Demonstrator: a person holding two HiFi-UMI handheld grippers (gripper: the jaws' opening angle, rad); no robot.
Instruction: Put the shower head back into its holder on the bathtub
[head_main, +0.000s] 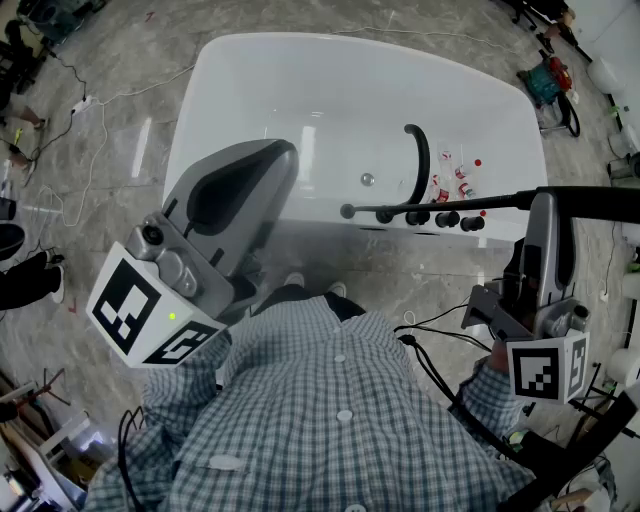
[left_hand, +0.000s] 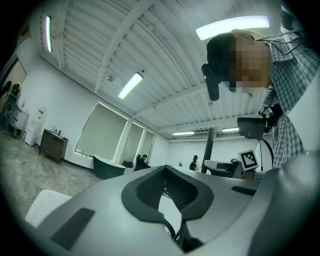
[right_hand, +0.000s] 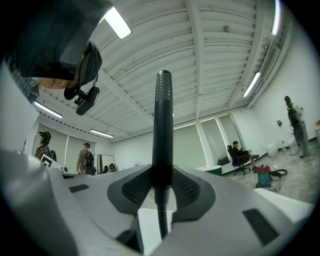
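Observation:
The black shower head (head_main: 440, 206) is a long thin wand lying level above the near rim of the white bathtub (head_main: 300, 90), its tip at the left. My right gripper (head_main: 545, 200) is shut on it near its right part. In the right gripper view the shower head (right_hand: 162, 125) stands up between the pads, with my right gripper (right_hand: 162, 175) clamped round it. Under the wand, black knobs (head_main: 445, 219) and a curved black spout (head_main: 418, 160) sit on the tub rim; I cannot make out the holder. My left gripper (head_main: 285, 150) (left_hand: 165, 170) is raised at the left, shut and empty.
The bathtub's drain (head_main: 368, 180) and small red and white stickers (head_main: 455, 178) lie inside the tub. Cables (head_main: 90, 100) trail on the marble floor at the left. A red and teal machine (head_main: 548, 78) stands at the back right. My feet (head_main: 312, 288) stand right against the tub.

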